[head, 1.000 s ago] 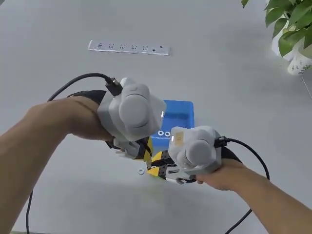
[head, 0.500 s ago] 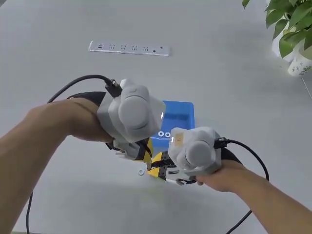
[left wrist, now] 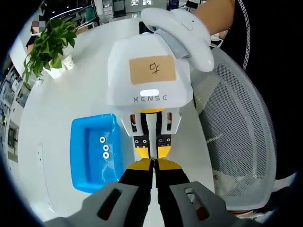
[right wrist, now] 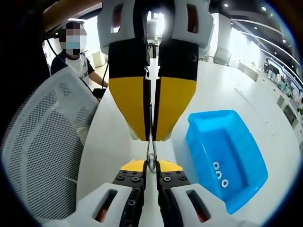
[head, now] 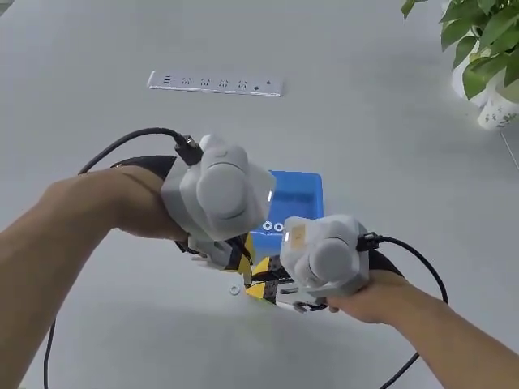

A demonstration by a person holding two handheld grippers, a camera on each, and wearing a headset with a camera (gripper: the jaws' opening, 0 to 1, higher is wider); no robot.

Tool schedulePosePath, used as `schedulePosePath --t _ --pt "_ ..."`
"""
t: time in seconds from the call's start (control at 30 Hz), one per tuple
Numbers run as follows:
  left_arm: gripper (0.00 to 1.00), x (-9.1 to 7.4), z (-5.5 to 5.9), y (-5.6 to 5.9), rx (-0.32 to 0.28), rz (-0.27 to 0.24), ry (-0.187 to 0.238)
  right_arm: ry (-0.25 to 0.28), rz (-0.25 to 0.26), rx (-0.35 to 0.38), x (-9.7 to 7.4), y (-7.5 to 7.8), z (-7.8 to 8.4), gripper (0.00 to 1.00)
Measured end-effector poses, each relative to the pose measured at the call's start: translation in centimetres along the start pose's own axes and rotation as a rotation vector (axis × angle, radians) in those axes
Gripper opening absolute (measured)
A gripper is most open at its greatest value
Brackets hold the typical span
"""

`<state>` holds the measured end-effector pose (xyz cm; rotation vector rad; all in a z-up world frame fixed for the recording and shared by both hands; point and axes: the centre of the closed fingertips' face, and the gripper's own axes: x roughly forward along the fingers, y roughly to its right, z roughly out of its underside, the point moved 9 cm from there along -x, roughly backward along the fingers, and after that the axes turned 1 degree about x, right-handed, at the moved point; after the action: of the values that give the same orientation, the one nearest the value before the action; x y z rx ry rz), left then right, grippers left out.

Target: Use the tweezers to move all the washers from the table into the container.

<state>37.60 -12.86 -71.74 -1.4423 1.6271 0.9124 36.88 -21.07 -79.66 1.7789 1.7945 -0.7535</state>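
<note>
Both left gripper point(left wrist: 154, 164) and right gripper point(right wrist: 150, 166) clamped on tweezers point(right wrist: 150, 147), tweezer opening hidden.

Bright, even overhead light, soft shadows (fisheye-bent edges)

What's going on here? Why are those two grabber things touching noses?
A person holds a grabber in each hand over a white table. The left gripper and the right gripper meet tip to tip, and both look shut on the thin metal tweezers between them. Three washers already lie in the blue container. One more washer sits on the table just below the grippers, not yet picked up.
</note>
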Motion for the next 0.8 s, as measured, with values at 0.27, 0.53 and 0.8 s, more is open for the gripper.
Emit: schedulePosePath --t 0.27,0.53,0.8 --pt "0.05 -0.7 -0.2 0.0 -0.002 -0.001 0.005 0.004 0.001 -0.006 -0.5 0.0 -0.5 0.09" --pt "0.05 -1.3 -0.6 0.1 0.0 0.001 0.003 0.01 0.001 -0.007 -1.0 -0.1 -1.0 0.09" --pt "0.05 -2.4 -1.1 0.1 0.002 -0.001 -0.001 0.022 0.012 -0.011 -1.8 -0.3 -1.7 0.09"
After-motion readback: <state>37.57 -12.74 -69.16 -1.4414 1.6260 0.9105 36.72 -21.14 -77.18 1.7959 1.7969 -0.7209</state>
